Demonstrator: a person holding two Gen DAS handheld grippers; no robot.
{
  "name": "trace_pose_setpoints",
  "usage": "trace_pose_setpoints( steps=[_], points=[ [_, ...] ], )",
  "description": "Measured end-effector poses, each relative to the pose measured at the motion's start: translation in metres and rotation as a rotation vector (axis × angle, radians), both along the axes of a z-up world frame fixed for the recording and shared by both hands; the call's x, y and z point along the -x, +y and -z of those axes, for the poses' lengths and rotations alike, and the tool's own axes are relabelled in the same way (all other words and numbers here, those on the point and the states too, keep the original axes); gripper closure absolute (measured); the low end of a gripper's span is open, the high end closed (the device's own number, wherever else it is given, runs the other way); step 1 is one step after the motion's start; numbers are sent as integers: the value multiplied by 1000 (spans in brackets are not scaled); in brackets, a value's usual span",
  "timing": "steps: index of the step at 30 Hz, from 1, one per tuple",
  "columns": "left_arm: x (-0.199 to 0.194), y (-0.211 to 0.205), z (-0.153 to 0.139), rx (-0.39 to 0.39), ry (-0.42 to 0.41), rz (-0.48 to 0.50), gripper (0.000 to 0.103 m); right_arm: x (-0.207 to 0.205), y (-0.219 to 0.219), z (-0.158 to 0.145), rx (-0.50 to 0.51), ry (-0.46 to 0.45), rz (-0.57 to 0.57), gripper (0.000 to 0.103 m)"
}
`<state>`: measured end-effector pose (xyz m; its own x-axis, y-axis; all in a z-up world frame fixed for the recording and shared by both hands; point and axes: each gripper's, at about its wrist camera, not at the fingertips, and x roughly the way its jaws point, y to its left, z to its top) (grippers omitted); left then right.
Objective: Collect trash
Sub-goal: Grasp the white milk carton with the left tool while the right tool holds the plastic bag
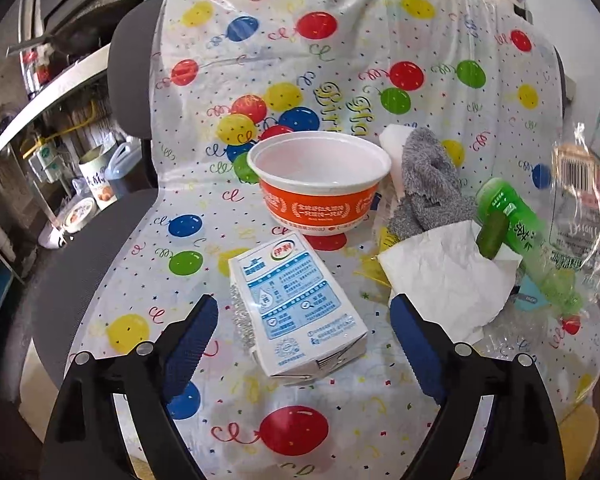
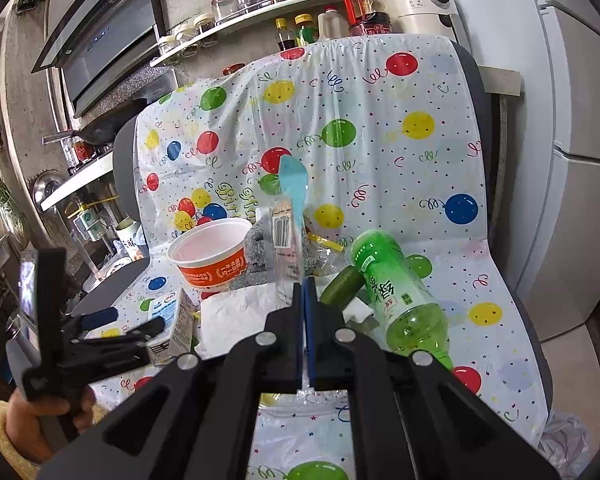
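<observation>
With the right tongs (image 2: pixel 303 280) clamped on the clear wrapper (image 2: pixel 286 236), lower the wide left tongs (image 1: pixel 304 320) squarely over the milk carton (image 1: pixel 296 308) on the chair seat (image 1: pixel 100 264) before squeezing.

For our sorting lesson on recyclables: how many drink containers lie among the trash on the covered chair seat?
2. The milk carton lies on its side at the front of the seat; the green bottle lies on its side at the right, by the tissue. More could hide beneath the pile.
</observation>
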<state>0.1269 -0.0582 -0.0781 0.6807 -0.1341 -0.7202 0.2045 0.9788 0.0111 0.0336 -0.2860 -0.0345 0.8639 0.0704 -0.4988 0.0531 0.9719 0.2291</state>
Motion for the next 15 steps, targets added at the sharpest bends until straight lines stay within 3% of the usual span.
trace_pose_setpoints(
  steps=[7, 15],
  points=[
    [-10, 35, -14, 68, 19, -82, 15, -4, -1, 3, -18, 2, 4, 101],
    [-19, 13, 20, 99, 142, -63, 15, -9, 7, 9, -4, 22, -17, 101]
  ],
)
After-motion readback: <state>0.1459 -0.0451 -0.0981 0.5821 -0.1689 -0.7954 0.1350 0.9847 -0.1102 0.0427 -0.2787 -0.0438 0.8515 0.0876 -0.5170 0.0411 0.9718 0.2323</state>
